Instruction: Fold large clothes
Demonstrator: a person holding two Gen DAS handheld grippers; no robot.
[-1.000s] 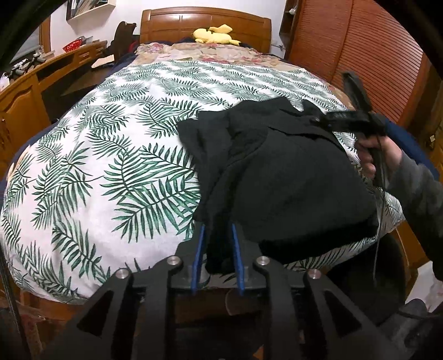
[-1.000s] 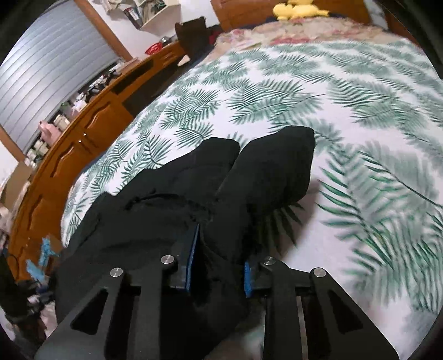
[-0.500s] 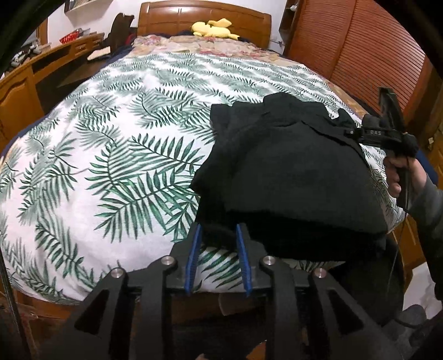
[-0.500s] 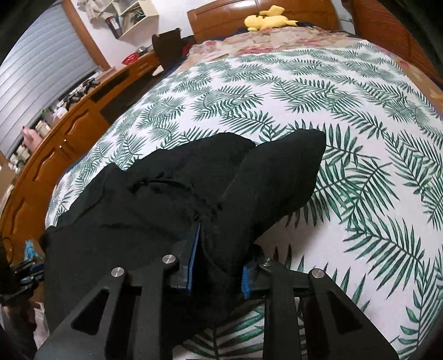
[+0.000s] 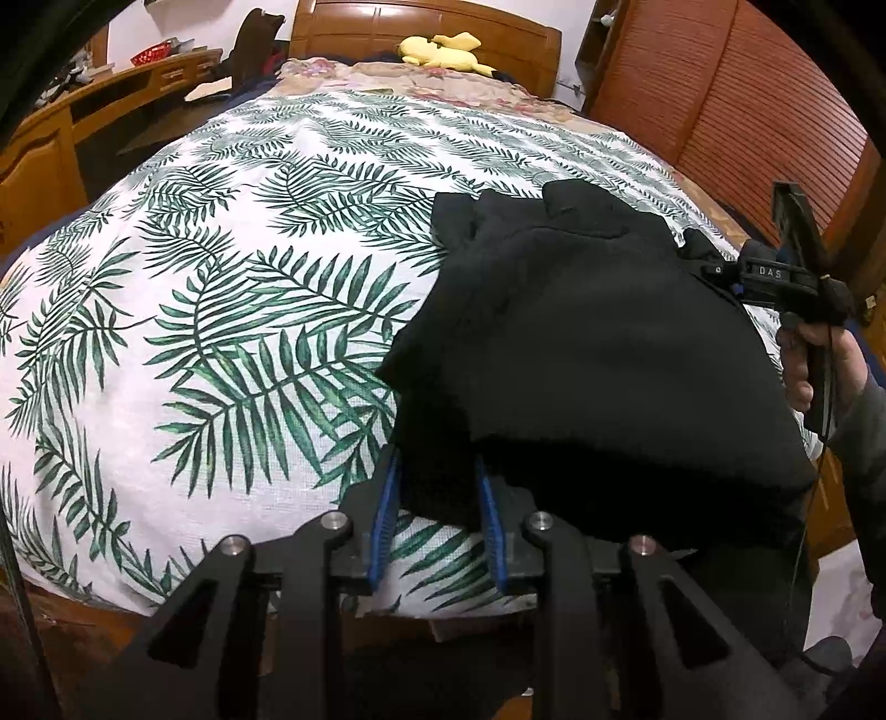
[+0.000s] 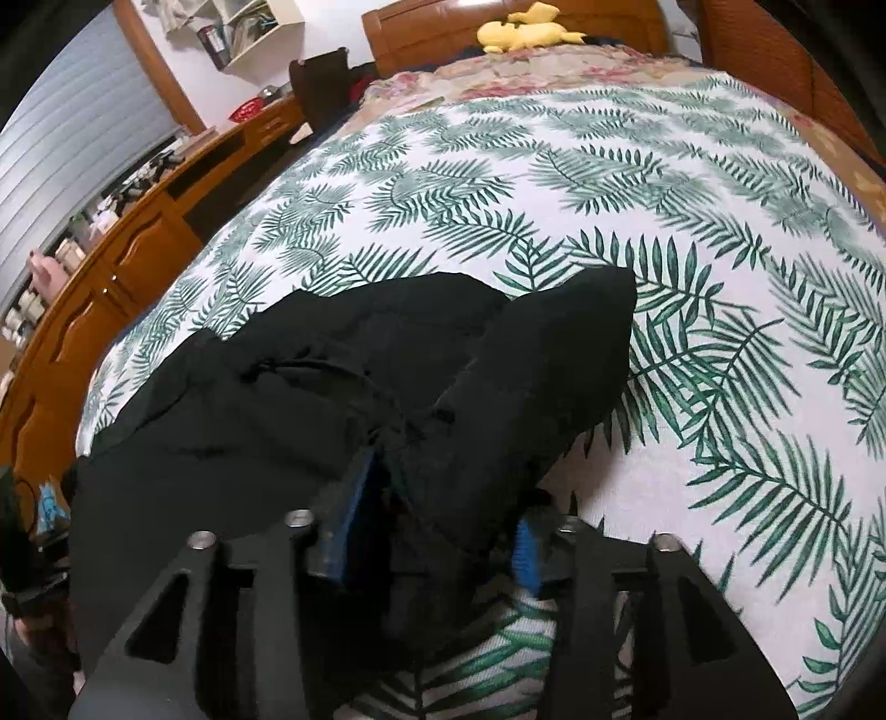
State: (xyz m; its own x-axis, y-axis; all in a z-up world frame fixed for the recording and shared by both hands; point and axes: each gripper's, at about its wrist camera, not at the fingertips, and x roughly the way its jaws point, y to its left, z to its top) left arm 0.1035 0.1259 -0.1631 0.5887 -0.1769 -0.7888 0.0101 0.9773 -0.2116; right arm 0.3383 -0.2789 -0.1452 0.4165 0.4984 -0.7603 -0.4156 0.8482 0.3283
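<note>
Here, a folded black fabric garment (image 5: 598, 343) lies at the near edge of a bed covered by a white quilt printed with green palm leaves (image 5: 221, 310). The left gripper (image 5: 437, 509) pinches its near hem between blue pads. The right gripper (image 6: 437, 531) has just been opening, its jaws now loose around a fold of the cloth

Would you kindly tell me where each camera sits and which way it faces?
Left wrist: on the left tool, angled down over the bed's foot toward the headboard; shows its blue pads astride the black garment, and the right tool in a hand.
Right wrist: on the right tool, facing up the bed; its jaws have just been opening, garment between them.
Shared: garment, leaf-print bedspread, yellow plush toy.
</note>
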